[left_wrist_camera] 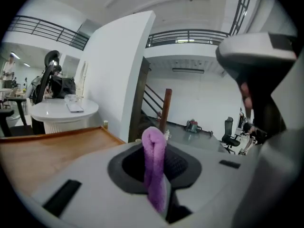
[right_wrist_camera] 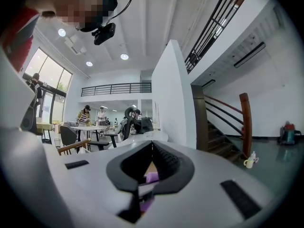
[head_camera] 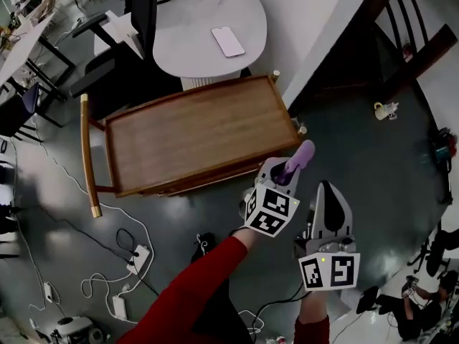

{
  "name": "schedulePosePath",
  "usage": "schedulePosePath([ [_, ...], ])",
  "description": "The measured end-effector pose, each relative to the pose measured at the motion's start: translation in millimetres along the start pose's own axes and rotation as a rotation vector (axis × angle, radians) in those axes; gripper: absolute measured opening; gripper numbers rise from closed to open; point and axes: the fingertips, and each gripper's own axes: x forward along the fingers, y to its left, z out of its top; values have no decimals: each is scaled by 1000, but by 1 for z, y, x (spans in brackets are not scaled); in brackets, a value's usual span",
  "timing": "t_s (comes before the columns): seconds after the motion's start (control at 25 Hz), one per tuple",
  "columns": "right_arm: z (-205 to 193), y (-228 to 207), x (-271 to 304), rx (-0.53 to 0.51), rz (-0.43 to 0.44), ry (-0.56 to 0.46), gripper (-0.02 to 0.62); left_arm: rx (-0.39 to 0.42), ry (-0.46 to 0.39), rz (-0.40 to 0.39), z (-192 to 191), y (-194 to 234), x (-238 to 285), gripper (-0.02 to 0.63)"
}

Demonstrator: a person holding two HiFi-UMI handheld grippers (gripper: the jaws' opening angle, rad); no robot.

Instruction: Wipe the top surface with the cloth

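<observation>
A wooden cart with a tray-like top (head_camera: 201,131) stands in the middle of the head view; its top shows at the lower left of the left gripper view (left_wrist_camera: 42,153). My left gripper (head_camera: 292,169) hovers just off the cart's near right corner, shut on a purple cloth (head_camera: 304,154). The cloth sticks up in a fold between the jaws (left_wrist_camera: 154,165). My right gripper (head_camera: 328,192) is beside it on the right, over the floor, jaws together with nothing held. Through its jaws (right_wrist_camera: 151,163) a bit of the purple cloth (right_wrist_camera: 152,176) shows beyond.
A round white table (head_camera: 208,41) with a phone (head_camera: 228,41) stands behind the cart, an office chair (head_camera: 107,56) to its left. Cables and power strips (head_camera: 136,258) lie on the floor at left. A staircase (head_camera: 401,34) rises at right, a small white jug (head_camera: 385,110) near its foot.
</observation>
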Motion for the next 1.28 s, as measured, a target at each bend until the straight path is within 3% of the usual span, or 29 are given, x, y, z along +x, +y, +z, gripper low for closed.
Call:
schedulePosePath([
  [0.2, -15, -4, 29, -7, 11, 38, 12, -48, 65, 93, -22, 31, 30, 57],
  [0.36, -29, 5, 51, -19, 50, 62, 12, -57, 95, 177, -46, 71, 16, 57],
  [0.64, -50, 30, 79, -31, 132, 102, 12, -111, 118, 402, -87, 148, -105, 57],
  [0.92, -63, 55, 84, -3, 192, 105, 12, -257, 161, 761, -149, 233, -266, 57],
  [1.0, -65, 59, 84, 1, 202, 104, 12, -259, 179, 837, -159, 247, -295, 57],
  [1.2, -66, 64, 84, 1, 212, 100, 12, -226, 224, 960, -171, 261, -336, 57],
  [1.28, -62, 63, 80, -1, 203, 88, 12, -212, 205, 925, -163, 246, -333, 57],
])
